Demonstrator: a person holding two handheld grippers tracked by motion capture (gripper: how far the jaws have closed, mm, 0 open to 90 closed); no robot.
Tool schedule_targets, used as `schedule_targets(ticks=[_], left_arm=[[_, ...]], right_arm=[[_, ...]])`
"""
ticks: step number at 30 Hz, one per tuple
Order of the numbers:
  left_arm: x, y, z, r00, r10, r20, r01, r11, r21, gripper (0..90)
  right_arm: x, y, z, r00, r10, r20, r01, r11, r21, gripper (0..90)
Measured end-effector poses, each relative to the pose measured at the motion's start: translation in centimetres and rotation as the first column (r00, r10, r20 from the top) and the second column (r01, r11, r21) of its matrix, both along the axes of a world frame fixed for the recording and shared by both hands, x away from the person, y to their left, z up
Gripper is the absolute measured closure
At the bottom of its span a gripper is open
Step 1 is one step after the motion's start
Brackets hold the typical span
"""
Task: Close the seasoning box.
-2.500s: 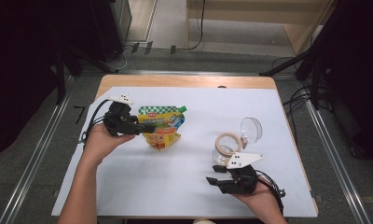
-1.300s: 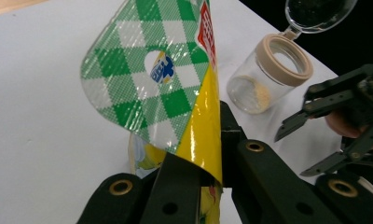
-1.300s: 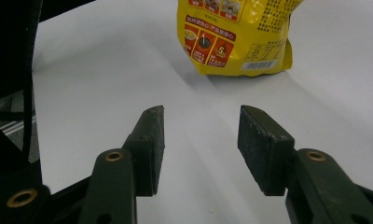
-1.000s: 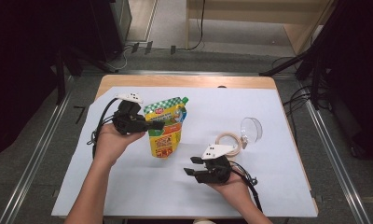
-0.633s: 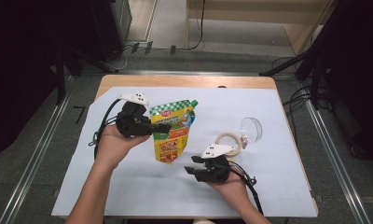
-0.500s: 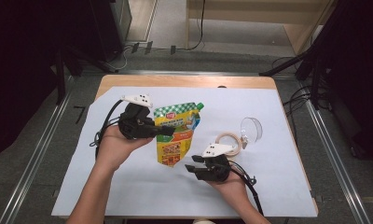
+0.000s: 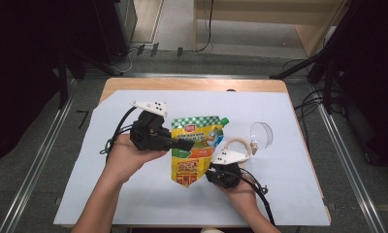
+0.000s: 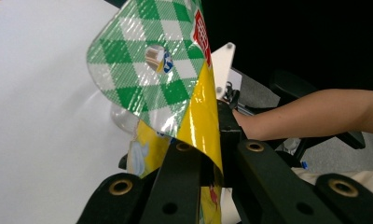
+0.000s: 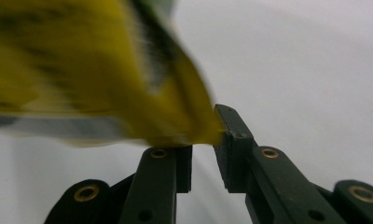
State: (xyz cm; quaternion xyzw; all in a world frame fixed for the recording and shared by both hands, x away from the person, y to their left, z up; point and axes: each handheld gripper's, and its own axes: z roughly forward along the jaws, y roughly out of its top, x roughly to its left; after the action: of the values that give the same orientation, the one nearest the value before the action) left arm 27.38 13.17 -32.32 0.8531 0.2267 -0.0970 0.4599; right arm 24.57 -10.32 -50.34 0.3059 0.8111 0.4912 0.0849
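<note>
A refill pouch (image 7: 197, 145), green-checked at the top and yellow below, hangs above the white sheet. My left gripper (image 7: 185, 144) is shut on the pouch's left edge near the middle. In the left gripper view the pouch (image 8: 161, 79) rises from between the closed jaws of the left gripper (image 8: 212, 163). My right gripper (image 7: 207, 173) sits at the pouch's lower right corner. In the right gripper view the blurred yellow corner (image 9: 82, 70) lies at the tips of the right gripper (image 9: 203, 140). Its jaws have just been closing, and a gap still shows between them.
A clear cup (image 7: 261, 134) lies on its side at the right of the white sheet (image 7: 134, 194). A beige ring (image 7: 238, 143) lies beside it, just behind my right hand. The wooden table edge (image 7: 182, 85) runs along the back. Cables trail from both grippers.
My left hand has lifted the pouch and carried it right, toward the right gripper. The right gripper's jaws have narrowed around the pouch's lower corner.
</note>
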Motion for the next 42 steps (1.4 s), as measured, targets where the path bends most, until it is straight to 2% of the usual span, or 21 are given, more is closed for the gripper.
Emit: schedule_targets(ticks=[1, 3, 5, 7, 9, 14, 18, 22, 27, 30, 36, 42], left_arm=[[0.1, 0.0, -0.1, 1.0, 0.004, -0.001, -0.004, 1.0, 0.008, 90.0], [0.2, 0.1, -0.2, 0.9999, 0.008, -0.013, -0.008, 1.0, -0.003, 90.0], [0.3, 0.3, -0.2, 0.9998, 0.015, -0.016, -0.015, 0.9997, -0.017, 90.0], [0.4, 0.4, -0.2, 0.9988, 0.05, -0.004, -0.05, 0.9987, -0.014, 90.0], [0.6, 0.5, -0.6, 0.9989, 0.046, -0.013, -0.046, 0.9987, -0.021, 89.2], [0.9, 0.2, -1.1, 0.9978, 0.065, -0.016, -0.065, 0.9979, 0.006, 87.4], [1.0, -0.3, -1.3, 0.9973, 0.074, -0.006, -0.074, 0.9973, 0.0, 84.6], [0.9, -0.9, -1.6, 0.9974, 0.071, 0.009, -0.071, 0.9972, 0.02, 83.1], [0.9, -1.5, -1.9, 0.9975, 0.066, 0.025, -0.066, 0.9975, 0.025, 81.4], [1.1, -1.6, -2.1, 0.9974, 0.069, 0.02, -0.069, 0.9974, 0.021, 80.7], [1.1, -2.4, -2.7, 0.9968, 0.08, 0.011, -0.08, 0.9968, 0.004, 77.6], [0.8, -3.0, -2.8, 0.9967, 0.073, 0.036, -0.073, 0.9973, 0.011, 75.5]], right_arm=[[-0.1, 0.0, 0.1, 0.9999, 0.01, 0.014, -0.01, 1.0, 0.007, 78.2], [-0.4, 0.3, 0.3, 0.9988, 0.022, 0.043, -0.021, 1.0, -0.004, 76.2], [-0.6, 0.4, 0.3, 0.9981, 0.04, 0.047, -0.04, 0.999, 0.0, 76.2], [-0.7, 0.4, 0.4, 0.9981, 0.044, 0.044, -0.045, 0.999, 0.002, 75.9], [-0.8, 0.5, 0.4, 0.9975, 0.054, 0.045, -0.054, 0.999, -0.008, 75.2], [-1.5, 1.0, 0.2, 0.9959, 0.073, 0.054, -0.07, 0.996, -0.061, 73.2], [-2.0, 1.4, 0.2, 0.9937, 0.093, 0.062, -0.089, 0.994, -0.068, 73.3], [-2.4, 1.5, 0.2, 0.9925, 0.104, 0.065, -0.099, 0.992, -0.077, 73.4], [-2.8, 1.6, 0.4, 0.9926, 0.112, 0.047, -0.109, 0.992, -0.069, 73.4], [-3.1, 1.8, 0.5, 0.9909, 0.118, 0.064, -0.113, 0.991, -0.077, 73.0], [-3.6, 2.1, 0.8, 0.9889, 0.138, 0.055, -0.134, 0.989, -0.065, 72.6], [-4.0, 2.4, 1.1, 0.987, 0.154, 0.045, -0.152, 0.987, -0.042, 72.1]])
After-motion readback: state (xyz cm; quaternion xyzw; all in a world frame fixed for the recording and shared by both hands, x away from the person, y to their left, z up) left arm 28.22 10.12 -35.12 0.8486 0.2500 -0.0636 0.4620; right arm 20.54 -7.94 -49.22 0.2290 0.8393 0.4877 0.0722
